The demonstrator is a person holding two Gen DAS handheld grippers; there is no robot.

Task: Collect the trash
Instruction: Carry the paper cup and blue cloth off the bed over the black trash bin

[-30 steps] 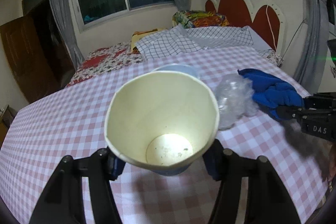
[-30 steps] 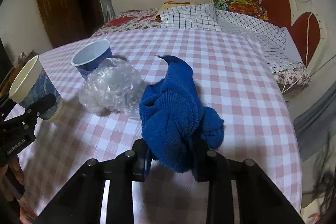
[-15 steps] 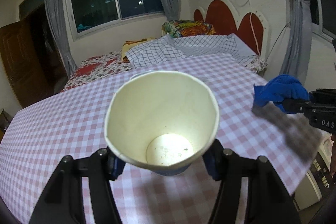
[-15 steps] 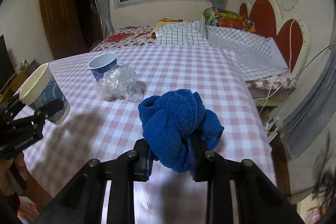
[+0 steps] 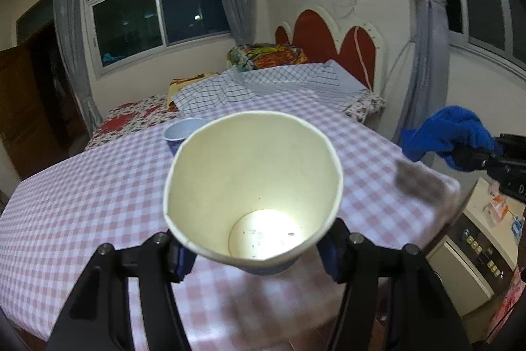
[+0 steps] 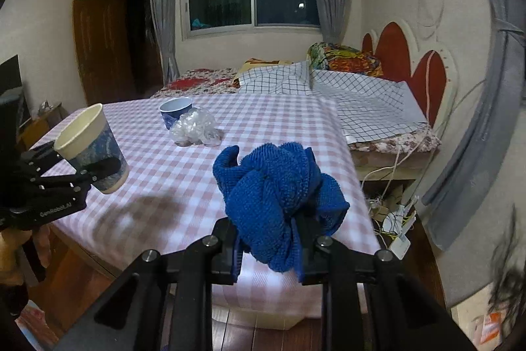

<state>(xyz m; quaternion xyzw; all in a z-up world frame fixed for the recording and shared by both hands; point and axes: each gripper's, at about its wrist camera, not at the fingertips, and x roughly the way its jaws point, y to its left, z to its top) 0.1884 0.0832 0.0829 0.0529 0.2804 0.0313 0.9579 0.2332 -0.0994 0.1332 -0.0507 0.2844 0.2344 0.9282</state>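
Trash items are showing in both wrist views, two in the claws and two lying on the table. Largest first: the table (image 6: 250, 127), covered in a pink-and-white checked cloth, is filling the middle of each view, with a bed (image 6: 361, 87) standing behind it toward 12 o'clock.

Next, the blue towel (image 6: 279, 196) is sitting bunched in the right gripper (image 6: 268, 255); its jaws have just been closing and are pinching the towel's lower folds, holding it off the table near the edge. In the left wrist view the same towel (image 5: 443, 134) is appearing at 3 o'clock, past the table's corner.

The paper cup (image 5: 253, 186), cream inside and blue-patterned outside, is being clamped by the left gripper (image 5: 253, 252), one pad on each side of its base, mouth tilted toward the camera and clear of the table. In the right wrist view it (image 6: 92, 147) is hanging at 9 o'clock.

The clear plastic wad (image 6: 197, 129) is lying on the cloth, touching the small blue cup (image 6: 176, 112), which is standing upright just behind it.
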